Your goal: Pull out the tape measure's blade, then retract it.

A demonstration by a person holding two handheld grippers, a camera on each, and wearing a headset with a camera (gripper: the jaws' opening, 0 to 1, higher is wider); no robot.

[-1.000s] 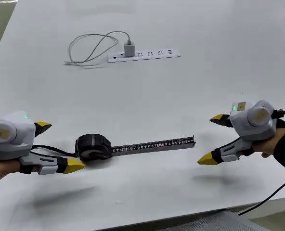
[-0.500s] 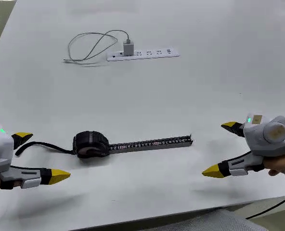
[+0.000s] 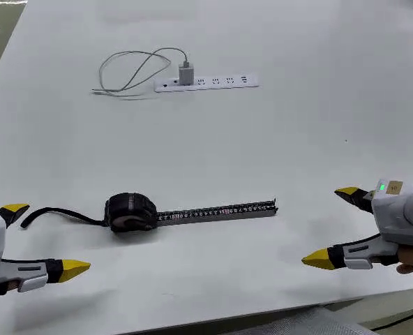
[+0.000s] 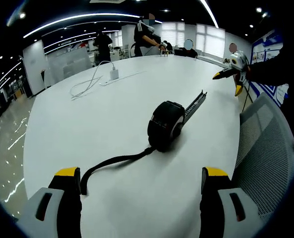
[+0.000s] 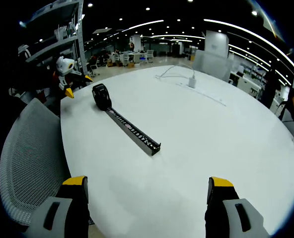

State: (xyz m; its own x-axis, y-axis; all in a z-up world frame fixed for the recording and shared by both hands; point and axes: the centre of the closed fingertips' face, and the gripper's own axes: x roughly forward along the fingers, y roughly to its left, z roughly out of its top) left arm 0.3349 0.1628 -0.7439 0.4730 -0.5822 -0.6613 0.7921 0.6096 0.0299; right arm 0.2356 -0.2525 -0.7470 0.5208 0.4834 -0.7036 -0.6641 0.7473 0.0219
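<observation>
Down on the white worktop (image 3: 297,139), near its front edge: the tape measure (image 3: 130,213), lying on its side, black strap (image 3: 60,213) trailing leftward, blade (image 3: 217,210) stretched out flat to the right. Touched by nothing. Near the strap end, the left gripper (image 3: 47,237), fingers (image 4: 67,196) spread wide, holding nothing. Well apart from the blade tip, the right gripper (image 3: 330,225), fingers likewise spread and empty.

Looks like pull-out done, retraction to come. For that: close the left fingers on the case, square and low, to stop it skidding. Bring the right fingers in around the blade near the hook and walk it home rather than letting it whip back. Watch for a lock on the case; too small to tell from here.

Smooth, glossy surface, so little grip to count on. Farther back, a white power strip (image 3: 206,82) with a charger (image 3: 186,72) and looped cable (image 3: 133,70), well clear of the work. Beyond: a big open hall, ceiling light strips (image 4: 87,20), shelving (image 5: 52,44), a mesh chair (image 5: 30,163) at the worktop's edge, people (image 4: 149,37) in the distance.
</observation>
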